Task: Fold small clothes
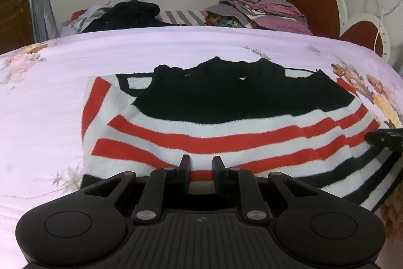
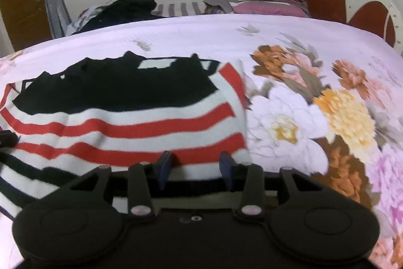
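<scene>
A small knit sweater, with red, white and black stripes and a black upper part, lies flat on the bed; it also shows in the right wrist view. My left gripper is open, its fingers over the sweater's near hem left of the middle. My right gripper is open over the hem near the sweater's right corner. The right gripper's edge shows at the right of the left wrist view. Neither gripper holds cloth.
The bed has a pale pink bedspread with large printed flowers. A pile of dark clothes and a stack of folded pink and grey clothes lie at the far side. A red and white headboard stands at the right.
</scene>
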Action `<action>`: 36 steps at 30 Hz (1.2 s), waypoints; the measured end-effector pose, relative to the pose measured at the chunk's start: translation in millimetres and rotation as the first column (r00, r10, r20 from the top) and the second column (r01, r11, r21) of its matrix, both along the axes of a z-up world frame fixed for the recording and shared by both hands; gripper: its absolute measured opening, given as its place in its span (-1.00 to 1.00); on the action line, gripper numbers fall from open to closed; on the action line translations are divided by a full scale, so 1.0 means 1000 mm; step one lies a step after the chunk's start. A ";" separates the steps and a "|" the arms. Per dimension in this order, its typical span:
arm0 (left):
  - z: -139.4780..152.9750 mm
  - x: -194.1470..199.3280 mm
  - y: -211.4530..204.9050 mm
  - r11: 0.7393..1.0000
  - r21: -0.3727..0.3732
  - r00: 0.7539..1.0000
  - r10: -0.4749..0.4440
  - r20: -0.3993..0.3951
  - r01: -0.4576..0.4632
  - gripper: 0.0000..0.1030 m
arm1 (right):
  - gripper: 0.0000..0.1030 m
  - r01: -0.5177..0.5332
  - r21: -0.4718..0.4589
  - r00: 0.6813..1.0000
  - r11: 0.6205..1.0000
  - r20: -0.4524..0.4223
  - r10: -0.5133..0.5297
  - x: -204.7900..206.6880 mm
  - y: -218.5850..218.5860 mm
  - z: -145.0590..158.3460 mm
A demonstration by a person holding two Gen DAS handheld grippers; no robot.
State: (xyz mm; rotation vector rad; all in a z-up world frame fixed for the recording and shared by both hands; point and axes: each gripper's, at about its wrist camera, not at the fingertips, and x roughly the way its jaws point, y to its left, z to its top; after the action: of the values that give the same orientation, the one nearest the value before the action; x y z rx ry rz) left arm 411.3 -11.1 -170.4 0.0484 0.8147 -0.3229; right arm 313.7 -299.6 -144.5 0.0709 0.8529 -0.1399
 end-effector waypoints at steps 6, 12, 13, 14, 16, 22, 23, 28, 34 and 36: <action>-0.001 -0.006 0.010 1.000 -0.001 1.000 -0.001 0.004 0.001 -0.64 | -0.16 0.006 0.012 1.000 1.000 0.011 -0.006 -0.009 0.012 0.003; -0.008 -0.018 0.032 1.000 -0.003 1.000 0.010 0.027 -0.010 -0.65 | -0.28 -0.005 -0.089 1.000 0.996 -0.015 0.003 -0.015 0.008 -0.011; -0.009 -0.018 0.036 1.000 -0.012 1.000 0.013 0.025 -0.013 -0.65 | -0.28 -0.001 -0.084 1.000 0.996 -0.011 0.000 -0.015 0.006 -0.012; -0.009 -0.018 0.040 1.000 -0.022 1.000 0.019 0.019 -0.018 -0.65 | -0.28 0.004 -0.078 1.000 0.997 -0.009 -0.005 -0.015 0.005 -0.013; -0.007 -0.018 0.042 0.999 -0.031 1.000 0.030 0.003 -0.030 -0.65 | -0.28 0.017 -0.093 1.000 0.996 -0.022 -0.019 -0.013 0.011 -0.010; 0.009 -0.028 0.038 0.998 -0.040 0.999 0.047 0.017 -0.046 -0.64 | -0.21 -0.005 0.046 0.999 0.999 0.038 0.003 -0.013 0.038 0.016; 0.012 -0.031 0.038 0.998 -0.051 0.999 0.047 0.020 -0.046 -0.64 | -0.20 -0.022 0.058 0.999 0.998 0.045 0.019 -0.013 0.046 0.018; 0.010 -0.043 0.037 0.998 -0.043 0.999 0.053 0.013 -0.052 -0.64 | -0.17 -0.123 0.065 0.991 0.990 0.054 0.120 -0.010 0.091 0.020; -0.002 -0.042 0.045 0.998 -0.032 0.998 0.063 -0.012 -0.063 -0.64 | -0.03 -0.131 0.007 0.991 0.991 -0.006 0.131 -0.008 0.102 -0.006; 0.000 -0.042 0.044 0.997 -0.025 0.998 0.066 -0.020 -0.066 -0.64 | -0.02 -0.118 0.013 0.993 0.993 -0.012 0.118 -0.009 0.102 -0.002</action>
State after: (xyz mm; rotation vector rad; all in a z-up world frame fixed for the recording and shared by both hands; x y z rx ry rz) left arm 369.7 32.8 -170.4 -0.0055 0.8293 -0.2717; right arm 304.5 -197.9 -146.1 0.0314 0.8688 -0.0242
